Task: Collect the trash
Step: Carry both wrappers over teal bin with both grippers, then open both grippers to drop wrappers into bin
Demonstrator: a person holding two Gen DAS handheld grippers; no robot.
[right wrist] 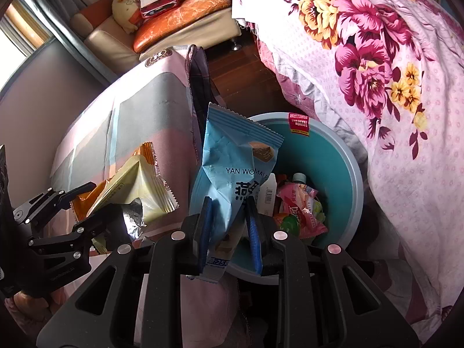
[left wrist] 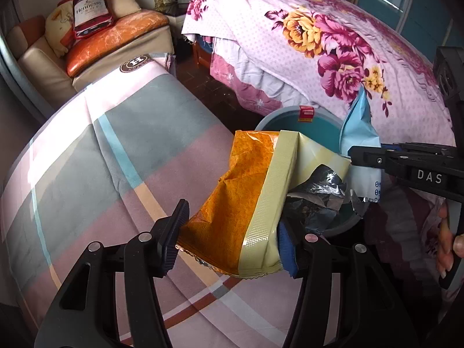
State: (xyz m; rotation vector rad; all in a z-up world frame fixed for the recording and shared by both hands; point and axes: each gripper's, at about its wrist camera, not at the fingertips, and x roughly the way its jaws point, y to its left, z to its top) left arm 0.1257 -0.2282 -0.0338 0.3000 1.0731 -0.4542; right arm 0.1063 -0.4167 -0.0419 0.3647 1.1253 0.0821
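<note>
My left gripper is shut on an orange and pale-yellow snack wrapper with a torn silver inside, held above the table edge beside the teal trash bin. The wrapper also shows in the right wrist view, with the left gripper at lower left. My right gripper is shut on a light-blue snack wrapper, held upright at the bin's near rim. That blue wrapper and the right gripper show at the right of the left wrist view. Several pieces of trash lie in the bin.
A table under a pink, grey and blue checked cloth is to the left. A bed with a floral quilt rises to the right of the bin. A sofa with cushions stands at the back. Dark wood floor runs between them.
</note>
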